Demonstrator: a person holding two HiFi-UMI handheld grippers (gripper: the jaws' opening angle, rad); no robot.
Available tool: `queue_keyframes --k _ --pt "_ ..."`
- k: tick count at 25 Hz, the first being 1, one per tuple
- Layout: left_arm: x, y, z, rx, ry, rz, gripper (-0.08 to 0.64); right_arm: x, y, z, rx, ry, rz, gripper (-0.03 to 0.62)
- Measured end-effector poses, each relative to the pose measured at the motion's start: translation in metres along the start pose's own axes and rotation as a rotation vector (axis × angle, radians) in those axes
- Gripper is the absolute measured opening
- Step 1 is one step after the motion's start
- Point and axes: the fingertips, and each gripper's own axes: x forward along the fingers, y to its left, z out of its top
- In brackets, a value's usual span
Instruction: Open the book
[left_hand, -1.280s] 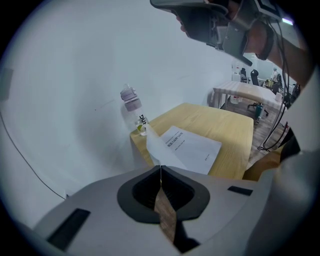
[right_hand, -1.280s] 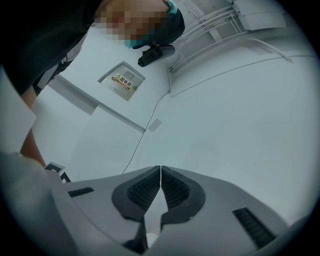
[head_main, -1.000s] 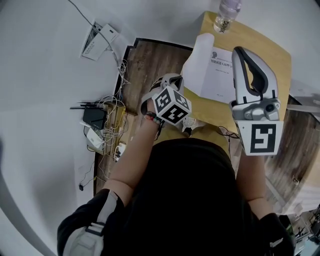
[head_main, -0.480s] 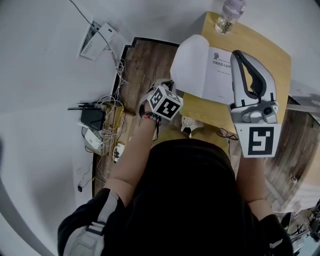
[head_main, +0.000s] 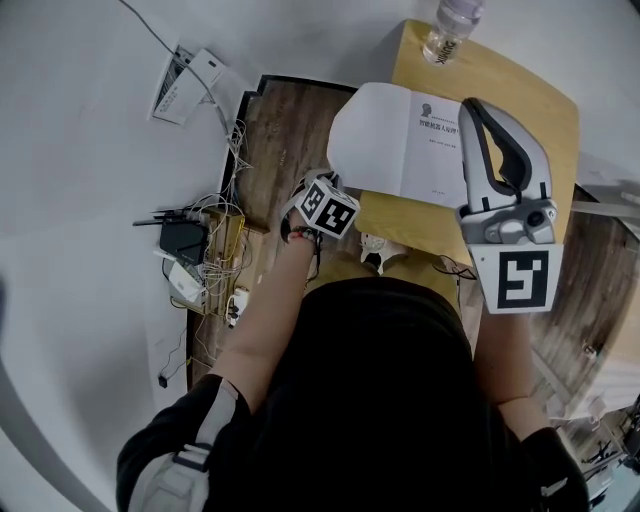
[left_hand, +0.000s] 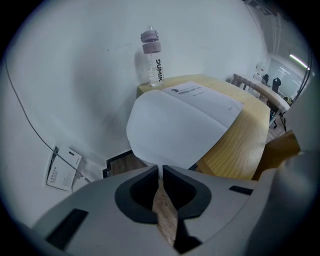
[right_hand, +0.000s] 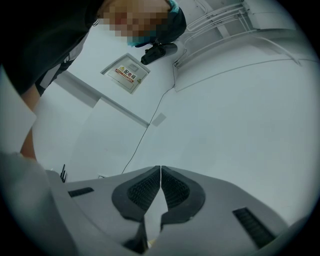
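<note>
Black cloth of my shirt (head_main: 385, 380) filled the near part of the head view; just past it my left forearm reached to the left gripper (left_hand: 161, 170), whose marker cube (head_main: 328, 207) sat beside the near left corner of the table (head_main: 510, 95); its jaws were opening, the pads a narrow slit apart, and the rounded edge of the book's white cover (head_main: 372, 140) stood in that slit between the tips; through the gap lower down I saw brown floorboards (head_main: 290, 125); my right gripper (right_hand: 160, 171) was held up over the right side of the table, its own cube (head_main: 527, 280) turned to me, its jaws pressed together with nothing between them, aimed at a pale wall with a thin cable (right_hand: 150, 125) running across it; the book (head_main: 435, 150) lay open on the light wooden table, the printed first page face up, the cover turned over to the left and hanging past the table's left edge above the floor; the right gripper's body hid the book's right part; beyond the book, at the table's far edge, a clear bottle (head_main: 452, 25) stood upright; off to the left, on the floor by the wall, lay a tangle of wires (head_main: 225, 215) and a dark router (head_main: 182, 238), and farther still a white printed card (head_main: 178, 85)
</note>
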Motion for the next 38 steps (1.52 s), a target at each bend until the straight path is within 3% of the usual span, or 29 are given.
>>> queue_keyframes --k 8,12,14,27,38 --pt "0.011 -0.002 -0.004 0.012 0.013 0.023 0.049 -0.004 -0.007 -0.003 -0.004 0.018 -0.008 0.031" --pt "0.011 0.002 -0.002 0.025 0.012 0.04 0.203 -0.002 -0.009 -0.006 -0.003 0.019 -0.013 0.031" --pt "0.012 0.001 -0.001 0.025 0.005 0.038 0.23 -0.004 -0.009 -0.01 0.003 0.031 -0.016 0.031" --pt "0.016 -0.004 0.015 0.028 -0.035 0.006 0.233 -0.009 -0.018 -0.017 0.006 0.053 -0.039 0.031" --pt "0.02 -0.01 0.03 0.074 -0.047 -0.009 0.233 -0.018 -0.029 -0.024 0.0 0.07 -0.07 0.031"
